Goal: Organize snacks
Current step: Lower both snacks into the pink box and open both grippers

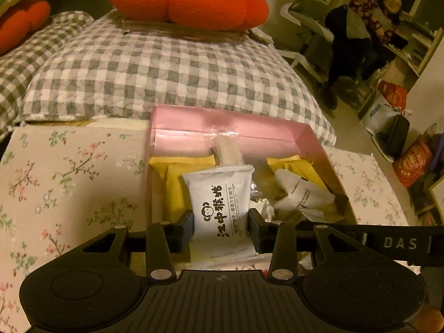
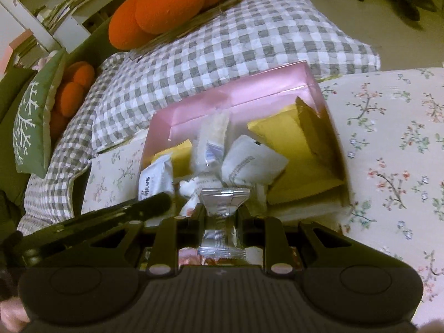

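Your work surface is a floral-print cover (image 1: 69,183) with a grey-and-white checked quilt (image 1: 155,66) behind it and an orange plush pumpkin (image 1: 186,0) resting on top of the quilt. These items are not part of the job.

The receiving container is the pink box (image 1: 222,127), which stands open on the floral cover, just in front of the quilt. It already holds several snacks: yellow packets (image 1: 177,172) against the left and right walls, a clear-wrapped wafer bar (image 1: 226,149) leaning on the back wall, and loose white wrappers (image 1: 302,194) in the middle. Judge the task as well advanced but not finished, since both of your grippers carry an item not yet released.

Your left gripper (image 1: 222,222) is clamped on a white biscuit pouch (image 1: 219,202), its pads pressing both side edges, with the pouch held upright over the near part of the box. Your right gripper (image 2: 222,219) is clamped on a small silver foil packet (image 2: 223,216), pinched at its waist, above the near edge of the box.

Remaining work, as judged: lower both items into free space in the box and release. No snacks show on the cover outside the box in either view.

Legible writing: the white pouch carries bold black Chinese characters reading 江中猴姑 beside a small monkey-face logo; the smaller line next to it is too fine to read. The strap at the right of the left wrist view reads "DAS".
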